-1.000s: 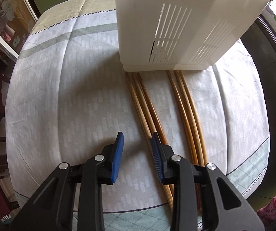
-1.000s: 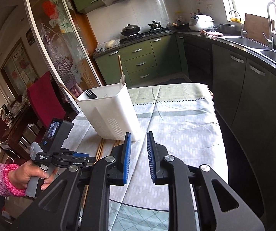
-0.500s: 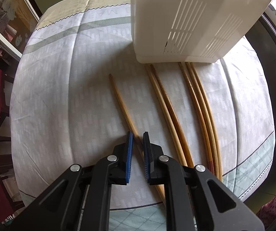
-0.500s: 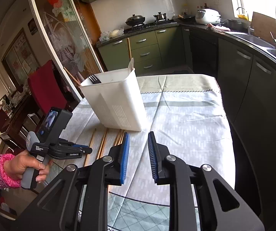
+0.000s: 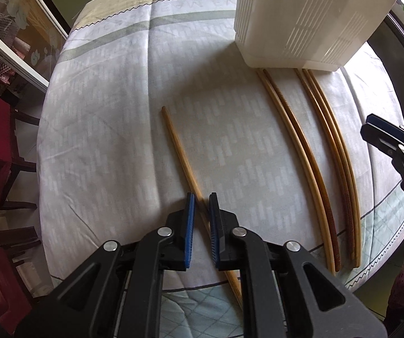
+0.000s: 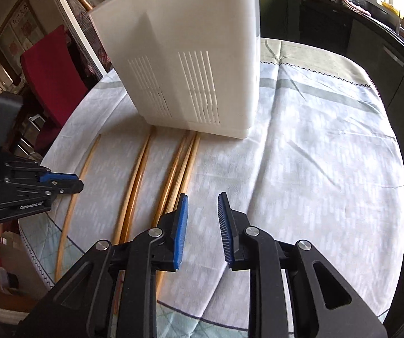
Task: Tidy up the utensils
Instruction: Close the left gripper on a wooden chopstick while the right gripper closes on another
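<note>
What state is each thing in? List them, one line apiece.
left gripper: shut on the single chopstick.
right gripper: open, holding nothing.
single chopstick: pinched near one end, apart from the others.
remaining chopsticks: flat on the tablecloth, ends at the bin.
white utensil bin: upright.

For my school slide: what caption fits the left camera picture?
Left gripper shut on one chopstick, beside four more.

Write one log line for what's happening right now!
left gripper: shut on lone wooden chopstick | right gripper: open, empty | white slotted plastic holder: upright on table
</note>
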Motion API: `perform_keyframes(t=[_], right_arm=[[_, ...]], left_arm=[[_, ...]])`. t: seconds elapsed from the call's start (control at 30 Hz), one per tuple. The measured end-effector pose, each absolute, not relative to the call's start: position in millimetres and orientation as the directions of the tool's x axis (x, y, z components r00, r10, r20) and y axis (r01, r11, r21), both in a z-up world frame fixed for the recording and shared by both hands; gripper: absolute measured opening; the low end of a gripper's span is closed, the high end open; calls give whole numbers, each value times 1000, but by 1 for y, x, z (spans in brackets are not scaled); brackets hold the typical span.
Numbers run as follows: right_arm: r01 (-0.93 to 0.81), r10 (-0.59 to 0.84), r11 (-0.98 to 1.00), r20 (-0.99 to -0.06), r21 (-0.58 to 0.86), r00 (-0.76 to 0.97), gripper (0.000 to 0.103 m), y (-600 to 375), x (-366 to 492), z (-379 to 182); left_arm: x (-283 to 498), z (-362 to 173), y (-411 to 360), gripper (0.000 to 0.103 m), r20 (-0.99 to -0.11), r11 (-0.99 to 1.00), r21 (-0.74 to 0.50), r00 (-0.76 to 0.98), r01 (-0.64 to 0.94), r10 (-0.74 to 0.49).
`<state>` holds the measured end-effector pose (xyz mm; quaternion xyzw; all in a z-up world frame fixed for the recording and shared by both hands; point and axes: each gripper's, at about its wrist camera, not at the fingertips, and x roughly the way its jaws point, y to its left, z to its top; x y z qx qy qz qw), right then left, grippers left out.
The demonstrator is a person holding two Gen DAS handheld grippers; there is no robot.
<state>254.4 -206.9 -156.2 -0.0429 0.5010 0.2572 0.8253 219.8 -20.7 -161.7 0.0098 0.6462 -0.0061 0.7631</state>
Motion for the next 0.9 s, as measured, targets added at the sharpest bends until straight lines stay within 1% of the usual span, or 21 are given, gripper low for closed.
perform_keyframes(t=[0.13, 0.33, 0.53, 0.57, 0.67, 0.77, 0.83, 0.9], right_arm=[[-469, 350, 868, -872, 164, 342, 22, -189, 267, -171], [-483, 312, 868, -884, 117, 347, 22, -174, 271, -173], [-466, 207, 884, -910, 17, 359, 23, -177, 266, -174], [-466, 212, 884, -907, 19, 365, 23, -179, 264, -174], [-472, 283, 877, -890, 89, 358, 23, -179, 262, -170], [-490, 306, 865, -886, 106, 349, 23, -177, 261, -165], [-498, 304, 861, -888, 102, 344, 23, -171, 261, -166], [-493, 272, 867, -897, 72, 348, 23, -164, 262, -170]], left_arm=[[219, -161, -19, 11, -985, 999, 10, 173, 35, 4], [217, -159, -17, 11, -984, 999, 5, 178, 46, -3], [216, -158, -15, 12, -983, 999, 0, 183, 52, -9], [216, -158, -14, 12, -983, 999, 1, 184, 54, -9], [215, -158, -15, 12, -982, 998, 6, 186, 57, -5], [215, -158, -15, 12, -982, 998, 6, 187, 59, -5], [215, -158, -15, 12, -982, 998, 6, 188, 58, -5], [215, -158, -14, 12, -982, 998, 7, 188, 58, -4]])
